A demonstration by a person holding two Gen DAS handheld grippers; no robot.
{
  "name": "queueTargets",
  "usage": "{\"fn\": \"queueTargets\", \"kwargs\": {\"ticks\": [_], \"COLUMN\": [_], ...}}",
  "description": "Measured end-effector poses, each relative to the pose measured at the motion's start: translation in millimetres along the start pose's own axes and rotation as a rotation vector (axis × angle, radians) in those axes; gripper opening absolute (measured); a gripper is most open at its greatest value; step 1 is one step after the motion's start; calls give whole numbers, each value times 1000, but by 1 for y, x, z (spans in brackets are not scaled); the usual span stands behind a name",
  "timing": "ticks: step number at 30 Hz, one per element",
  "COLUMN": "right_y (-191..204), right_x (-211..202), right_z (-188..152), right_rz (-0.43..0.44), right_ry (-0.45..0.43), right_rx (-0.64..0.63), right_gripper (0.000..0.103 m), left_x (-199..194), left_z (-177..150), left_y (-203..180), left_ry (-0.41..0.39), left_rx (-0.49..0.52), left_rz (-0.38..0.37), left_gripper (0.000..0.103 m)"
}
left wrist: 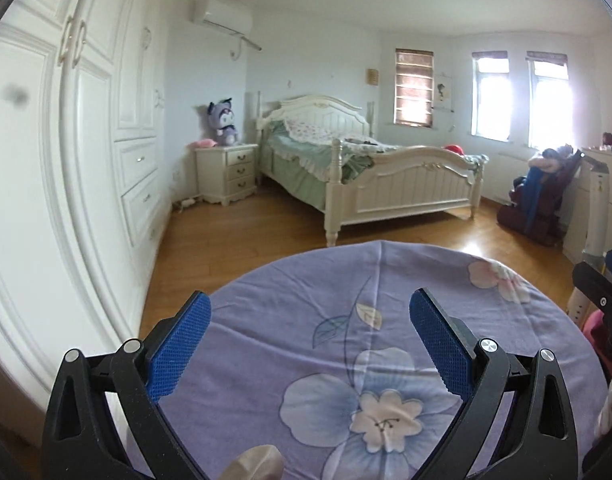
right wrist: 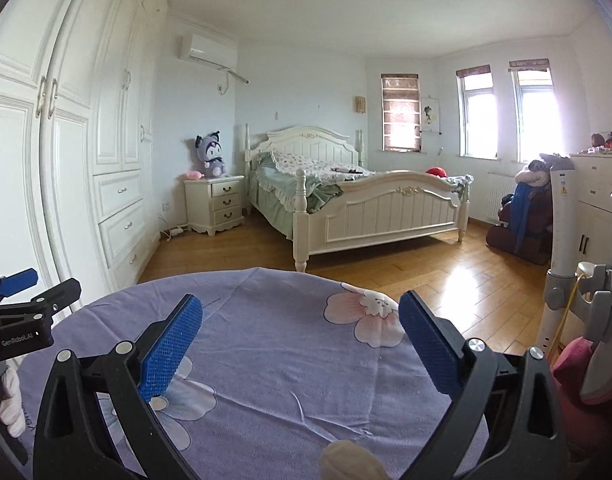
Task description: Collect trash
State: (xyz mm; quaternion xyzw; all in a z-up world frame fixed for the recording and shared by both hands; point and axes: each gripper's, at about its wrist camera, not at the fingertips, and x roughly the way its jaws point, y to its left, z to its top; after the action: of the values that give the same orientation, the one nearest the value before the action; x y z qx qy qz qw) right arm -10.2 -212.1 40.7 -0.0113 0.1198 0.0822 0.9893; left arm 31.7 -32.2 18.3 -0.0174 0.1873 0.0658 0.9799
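My left gripper (left wrist: 310,312) is open and empty, held above a round table covered with a purple floral cloth (left wrist: 386,340). My right gripper (right wrist: 300,314) is also open and empty above the same cloth (right wrist: 285,340). The left gripper shows at the left edge of the right wrist view (right wrist: 17,284). The right gripper shows at the right edge of the left wrist view (left wrist: 610,276). A pale rounded thing lies at the bottom edge of each view (left wrist: 253,462) (right wrist: 350,462); I cannot tell what it is. No trash is clearly in view.
A white bed (left wrist: 370,168) stands across the wooden floor (left wrist: 225,248). A nightstand (left wrist: 225,172) with a purple plush toy (left wrist: 222,122) is beside it. White wardrobes (left wrist: 85,140) line the left wall. A dark chair with clothes (right wrist: 522,212) and a white dresser (right wrist: 598,192) stand at the right.
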Motion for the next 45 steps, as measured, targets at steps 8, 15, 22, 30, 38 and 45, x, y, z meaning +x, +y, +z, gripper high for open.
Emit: {"fn": "queueTargets", "kwargs": {"ticks": [8, 15, 22, 30, 38, 45], "right_y": [-8, -12, -15, -14, -15, -15], "right_x": [-2, -3, -5, -4, -5, -3], "right_z": [-10, -11, -12, -12, -11, -11], "right_rz": [-45, -74, -80, -84, -99, -101], "right_ry": [-33, -33, -46, -50, -52, -50], "right_rx": [35, 53, 70, 69, 79, 82], "right_gripper": [97, 97, 97, 97, 97, 97], "left_x": [15, 20, 18, 14, 10, 9], "left_z": [-9, -11, -12, -14, -17, -15], "left_y": [1, 5, 2, 0, -6, -5], "left_ry": [18, 32, 28, 20, 11, 13], "left_rx": [-22, -29, -21, -7, 14, 14], "left_rz": [-37, -50, -50, -68, -84, -92], "left_gripper": [98, 98, 98, 98, 98, 98]}}
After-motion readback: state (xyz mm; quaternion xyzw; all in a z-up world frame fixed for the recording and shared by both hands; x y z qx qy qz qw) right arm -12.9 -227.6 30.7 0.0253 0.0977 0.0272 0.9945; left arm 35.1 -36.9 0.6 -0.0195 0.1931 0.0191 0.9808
